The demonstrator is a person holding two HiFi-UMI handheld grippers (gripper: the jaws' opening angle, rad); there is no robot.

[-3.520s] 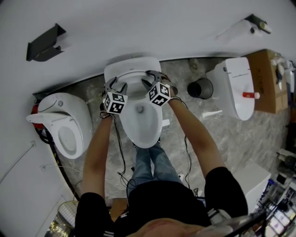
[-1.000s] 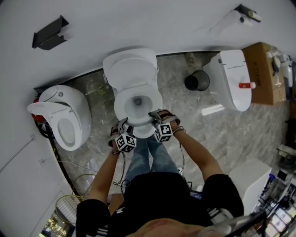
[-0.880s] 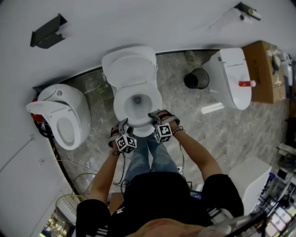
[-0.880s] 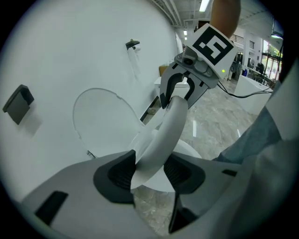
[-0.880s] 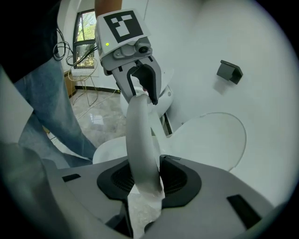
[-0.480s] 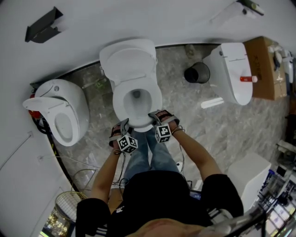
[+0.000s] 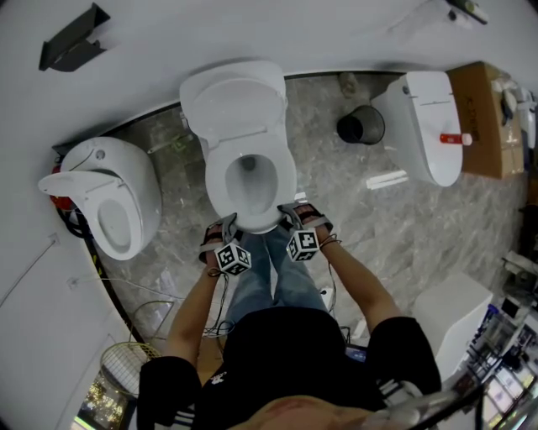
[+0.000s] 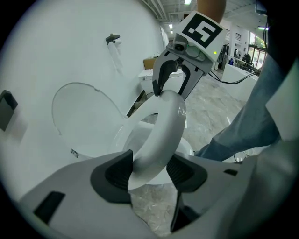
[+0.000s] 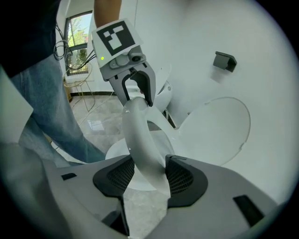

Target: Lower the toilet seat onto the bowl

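Head view: the toilet seat (image 7: pixel 252 225) is seen lowered over the bowl (image 7: pixel 251 189), with the lid (image 7: pixel 235 99) raised against the wall. The seat's front rim is straddled by the left tongs (image 7: pixel 225 223) and the right tongs (image 7: pixel 288 211). Their jaws have just been opening and are released, with the rim left between the pads.

toilet seat (image 8: pixel 163 130): white | floor (image 7: pixel 353 210): grey marbled | bin (image 7: pixel 361 127): black | jeans (image 7: pixel 282 281): blue | box (image 7: pixel 490 126): brown | wall (image 7: pixel 252 25): white
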